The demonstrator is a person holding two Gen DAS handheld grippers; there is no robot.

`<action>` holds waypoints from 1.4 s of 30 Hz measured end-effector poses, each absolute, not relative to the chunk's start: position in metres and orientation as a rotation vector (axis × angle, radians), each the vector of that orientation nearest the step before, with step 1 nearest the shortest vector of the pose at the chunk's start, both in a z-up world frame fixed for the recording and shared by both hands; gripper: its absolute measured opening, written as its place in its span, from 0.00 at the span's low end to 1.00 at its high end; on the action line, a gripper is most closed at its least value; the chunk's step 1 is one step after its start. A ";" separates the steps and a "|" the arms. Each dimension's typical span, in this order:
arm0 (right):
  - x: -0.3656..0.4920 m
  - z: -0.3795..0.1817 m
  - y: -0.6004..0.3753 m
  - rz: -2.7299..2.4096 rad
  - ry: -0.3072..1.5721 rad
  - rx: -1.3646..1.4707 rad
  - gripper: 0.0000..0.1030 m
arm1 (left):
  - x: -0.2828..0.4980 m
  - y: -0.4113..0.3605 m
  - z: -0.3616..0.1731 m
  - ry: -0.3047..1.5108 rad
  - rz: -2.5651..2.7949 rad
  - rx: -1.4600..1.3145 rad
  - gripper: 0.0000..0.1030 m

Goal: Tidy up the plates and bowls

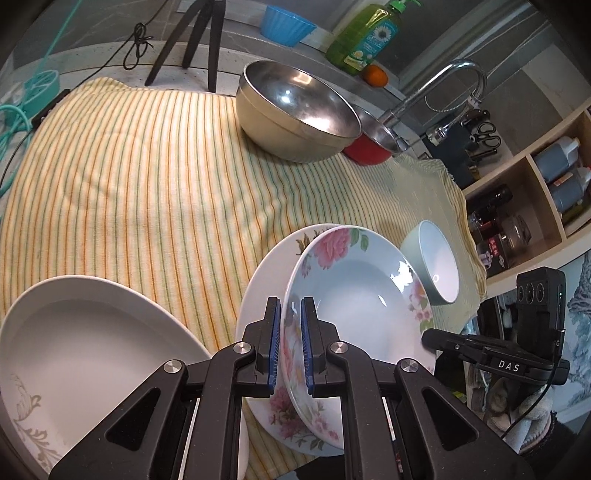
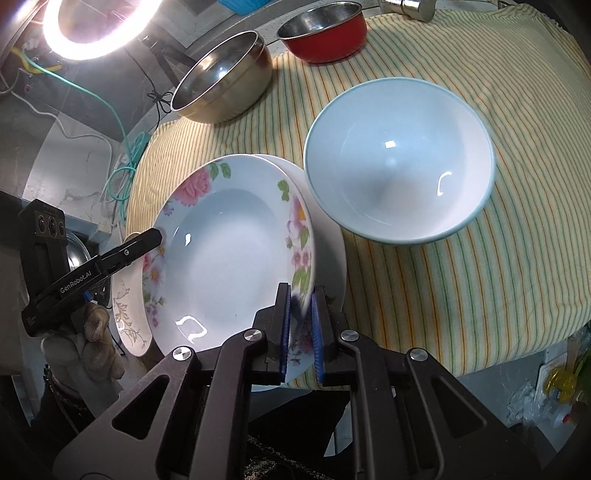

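**Porcelain plate pinched from both sides**

Porcelain with pink roses: the floral plate (image 1: 354, 295) is tilted up off the striped cloth (image 1: 129, 177) that covers the counter, and both grippers pinch its rim. In the left wrist view the left gripper (image 1: 291, 345) has its blue-padded fingers (image 1: 274, 343) drawn narrow around the near edge of the plate. In the right wrist view the right gripper (image 2: 300, 332) does the same on the opposite edge, though the rim between its fingers (image 2: 285, 332) is blurred and the exact contact is hard to read.

A second floral plate (image 1: 266, 266) lies directly under or behind the lifted one; only a crescent of it shows, and whether the two touch cannot be told. To the left sits a white plate with a grey leaf pattern (image 1: 81, 350), cut off by the frame edge and partly covered by the left gripper's body. A pale blue-rimmed bowl (image 2: 399, 158) stands on the cloth just beside the plates; in the left wrist view it appears tipped because of the lens, and its base is hidden behind the plate.

Further back on the cloth stand a steel mixing bowl (image 1: 295, 110) and, touching or nearly touching it, a red pot (image 2: 325, 33) whose far side is masked by the faucet (image 1: 436, 92). The green soap bottle (image 1: 365, 33) is cropped at the top. In the right wrist view a gloved hand (image 2: 85, 343) shows below the left gripper, its fingers mostly hidden.
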State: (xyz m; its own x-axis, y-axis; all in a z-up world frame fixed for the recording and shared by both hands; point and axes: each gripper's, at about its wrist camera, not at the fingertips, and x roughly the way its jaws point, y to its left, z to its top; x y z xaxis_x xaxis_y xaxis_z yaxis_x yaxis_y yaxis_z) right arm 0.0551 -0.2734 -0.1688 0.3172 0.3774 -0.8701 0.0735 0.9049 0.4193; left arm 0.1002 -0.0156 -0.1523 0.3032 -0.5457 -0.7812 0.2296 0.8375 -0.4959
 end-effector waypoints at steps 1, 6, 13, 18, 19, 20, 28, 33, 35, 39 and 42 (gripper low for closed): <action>0.055 -0.169 -0.273 0.207 1.243 0.419 0.11 | 0.100 -0.016 -0.153 1.158 -0.524 -0.313 0.09; 0.054 -0.175 -0.273 0.205 1.257 0.412 0.11 | 0.100 -0.018 -0.157 1.170 -0.517 -0.295 0.09; 0.056 -0.178 -0.268 0.208 1.260 0.394 0.11 | 0.101 -0.019 -0.160 1.171 -0.502 -0.285 0.09; 0.057 -0.176 -0.264 0.204 1.260 0.358 0.11 | 0.101 -0.019 -0.161 1.173 -0.496 -0.264 0.09; 0.058 -0.176 -0.263 0.201 1.261 0.345 0.11 | 0.101 -0.020 -0.160 1.172 -0.495 -0.259 0.09; 0.058 -0.175 -0.262 0.198 1.261 0.330 0.12 | 0.101 -0.021 -0.160 1.171 -0.494 -0.253 0.09; 0.058 -0.172 -0.253 0.190 1.263 0.245 0.15 | 0.102 -0.027 -0.159 1.170 -0.487 -0.200 0.09; 0.058 -0.171 -0.247 0.187 1.262 0.188 0.17 | 0.101 -0.028 -0.159 1.168 -0.483 -0.180 0.09; 0.057 -0.170 -0.244 0.186 1.260 0.167 0.18 | 0.100 -0.030 -0.158 1.168 -0.481 -0.168 0.09; 0.057 -0.169 -0.242 0.183 1.255 0.139 0.18 | 0.101 -0.031 -0.157 1.168 -0.474 -0.147 0.09; 0.057 -0.169 -0.241 0.183 1.254 0.127 0.19 | 0.101 -0.033 -0.156 1.166 -0.473 -0.137 0.11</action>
State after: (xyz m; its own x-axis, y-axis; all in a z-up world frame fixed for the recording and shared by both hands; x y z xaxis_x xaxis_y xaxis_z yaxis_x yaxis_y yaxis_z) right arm 0.0567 -0.2414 -0.1687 0.2994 0.2067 -0.9315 -0.0678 0.9784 0.1953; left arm 0.1010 -0.0325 -0.1561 0.3087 -0.4259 -0.8505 0.2865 0.8943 -0.3439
